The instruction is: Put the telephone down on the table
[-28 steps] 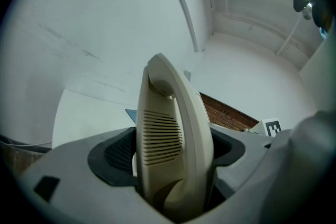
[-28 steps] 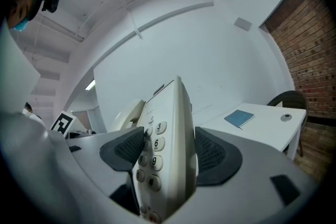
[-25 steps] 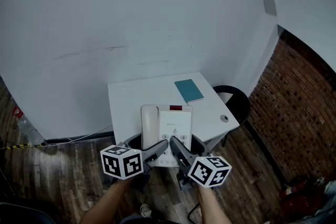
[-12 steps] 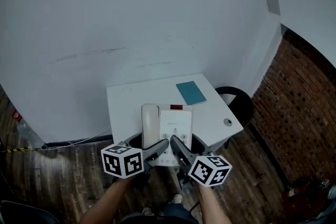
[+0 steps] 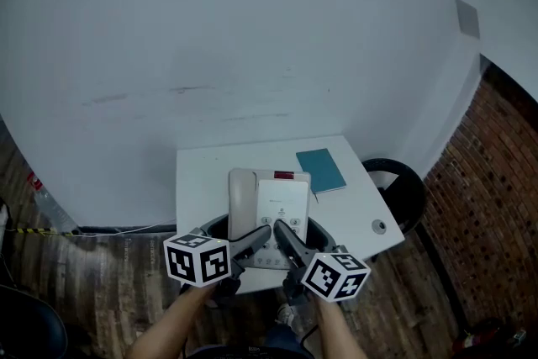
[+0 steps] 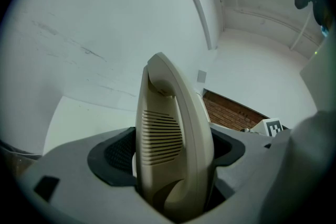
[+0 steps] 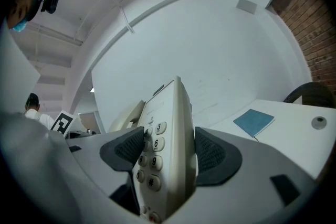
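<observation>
At the far left of the head view, a wooden floor [image 5: 92, 282] met the white wall [image 5: 252, 29]. The white worktop [image 5: 200, 172] stood against that wall.

The left tongs [image 5: 254, 240], carrying a marker cube [image 5: 197, 259], reached forward from the person's left hand. In the left gripper view, these tongs were clenched on the cream handset [image 6: 169, 139], which stood between the two dark ribbed pads [image 6: 113, 152]. The handset lay in its cradle along the left side of the telephone [image 5: 282, 202].

The telephone was positioned over the near half of the worktop, roughly at its centre line, with its keypad end toward the person. The pictures did not show whether its underside touched the worktop surface.

The right tongs [image 5: 287, 239], also carrying a marker cube [image 5: 336, 275], were clamped on the right-hand portion of the telephone body. In the right gripper view, the keypad face pressed against one pad and the underside against the other, with keys 3, 6 and 9 visible.

Right of the telephone and further back, a blue notebook [image 5: 321, 170] lay flat on the worktop, apart from the telephone. A small round disc [image 5: 379, 225] sat near the right front corner. A black round stool [image 5: 406, 187] stood just beside the right edge of the worktop. A brick wall [image 5: 492, 214] occupied the far right.
</observation>
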Available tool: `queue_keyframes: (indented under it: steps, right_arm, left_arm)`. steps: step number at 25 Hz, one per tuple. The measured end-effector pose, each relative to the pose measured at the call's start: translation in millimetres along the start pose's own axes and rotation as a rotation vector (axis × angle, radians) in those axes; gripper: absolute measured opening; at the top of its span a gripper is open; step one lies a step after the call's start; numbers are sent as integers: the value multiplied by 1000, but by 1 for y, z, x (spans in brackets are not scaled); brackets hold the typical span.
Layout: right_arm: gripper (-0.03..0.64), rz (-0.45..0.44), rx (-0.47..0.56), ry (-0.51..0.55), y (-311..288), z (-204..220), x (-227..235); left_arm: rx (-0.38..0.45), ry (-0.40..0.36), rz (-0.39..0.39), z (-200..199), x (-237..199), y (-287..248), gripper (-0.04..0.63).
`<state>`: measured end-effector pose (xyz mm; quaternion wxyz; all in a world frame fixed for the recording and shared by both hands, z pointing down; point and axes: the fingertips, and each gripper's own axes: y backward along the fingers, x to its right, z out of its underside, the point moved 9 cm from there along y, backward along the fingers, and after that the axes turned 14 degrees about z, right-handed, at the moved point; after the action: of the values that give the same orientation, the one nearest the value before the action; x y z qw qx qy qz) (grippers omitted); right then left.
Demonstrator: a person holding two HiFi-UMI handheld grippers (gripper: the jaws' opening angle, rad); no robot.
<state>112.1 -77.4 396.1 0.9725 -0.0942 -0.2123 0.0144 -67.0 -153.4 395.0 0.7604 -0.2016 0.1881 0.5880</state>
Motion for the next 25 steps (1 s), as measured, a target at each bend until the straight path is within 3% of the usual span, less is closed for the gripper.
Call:
queue_keyframes:
  steps: [14, 25]
  right_arm:
    - [302, -169, -128, -2, -129, -64, 95]
    - [302, -281, -224, 13, -193, -73, 132]
  left_arm:
    - [63, 48, -197, -41, -55, -119, 405]
    - [105, 95, -330, -44, -86, -162, 405]
